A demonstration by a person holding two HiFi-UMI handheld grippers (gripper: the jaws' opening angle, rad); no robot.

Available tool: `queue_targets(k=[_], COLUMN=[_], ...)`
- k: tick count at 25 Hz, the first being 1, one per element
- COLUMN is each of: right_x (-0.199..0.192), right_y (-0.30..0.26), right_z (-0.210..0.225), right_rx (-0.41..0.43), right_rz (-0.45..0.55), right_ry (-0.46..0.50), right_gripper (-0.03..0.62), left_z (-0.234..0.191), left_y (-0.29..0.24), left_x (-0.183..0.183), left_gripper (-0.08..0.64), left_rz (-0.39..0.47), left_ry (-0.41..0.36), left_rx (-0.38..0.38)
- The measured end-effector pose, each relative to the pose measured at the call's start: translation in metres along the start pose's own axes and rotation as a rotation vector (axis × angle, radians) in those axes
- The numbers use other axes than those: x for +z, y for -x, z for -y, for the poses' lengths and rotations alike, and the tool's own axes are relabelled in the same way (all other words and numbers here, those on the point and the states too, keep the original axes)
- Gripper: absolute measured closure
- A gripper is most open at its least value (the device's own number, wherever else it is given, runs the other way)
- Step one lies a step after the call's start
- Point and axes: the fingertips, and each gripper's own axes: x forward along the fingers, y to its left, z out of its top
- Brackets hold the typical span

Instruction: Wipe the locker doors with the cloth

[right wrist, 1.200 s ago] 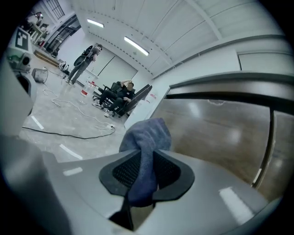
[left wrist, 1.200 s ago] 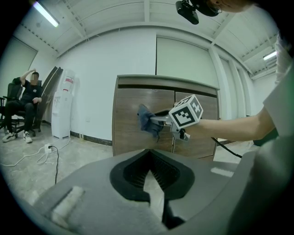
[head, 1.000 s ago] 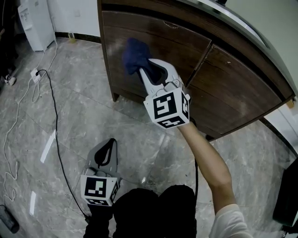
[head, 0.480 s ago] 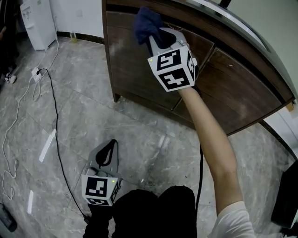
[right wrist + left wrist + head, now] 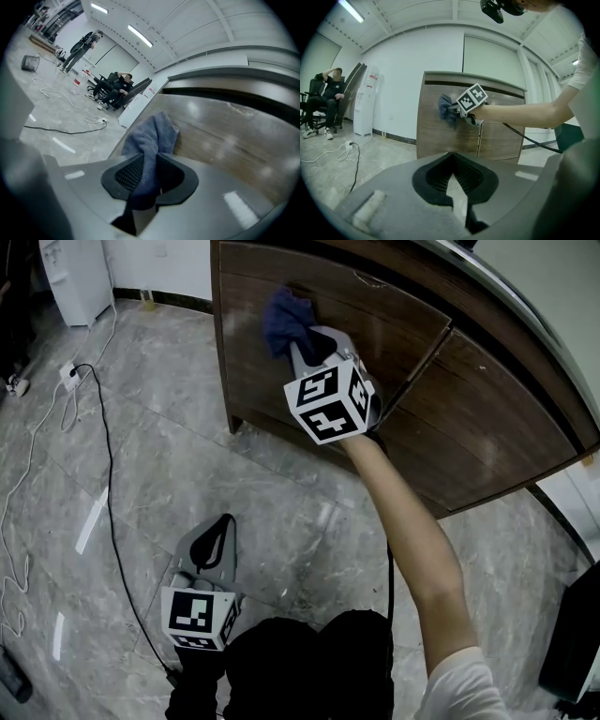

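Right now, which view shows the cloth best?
Right gripper view: the blue cloth fills the centre, pinched in the right gripper and bunched against the locker door. Head view shows it from above, partly behind the gripper. Left gripper view shows it small and distant.

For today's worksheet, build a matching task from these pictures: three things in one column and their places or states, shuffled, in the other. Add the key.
Things
1. cloth
2. left gripper
3. black cable

Places or states
A. trails across the floor
B. shut, holding nothing, low above the floor
C. clamped in the right gripper, against the locker door

Pairs: 1-C, 2-B, 3-A
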Motion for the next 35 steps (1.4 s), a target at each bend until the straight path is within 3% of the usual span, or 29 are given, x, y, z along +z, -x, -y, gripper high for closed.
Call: queue_targets(k=[14, 35], right_x=[-0.094, -0.184], right_y=[-0.033, -0.075], right_z=[-0.083, -0.176], right_rx=[0.111, 0.254], right_rz=[-0.141, -0.342], right_ry=[-0.072, -0.122], right_gripper=[0.511, 0.509], left_z=[-0.015, -0.042], left_y=[-0.003, 0.002], left_x=[-0.011, -0.032], left_gripper=[0.560, 0.560], left_rz=[-0.024, -0.066], left_ry=[0.016, 0.027], left_rx=[0.025, 0.080])
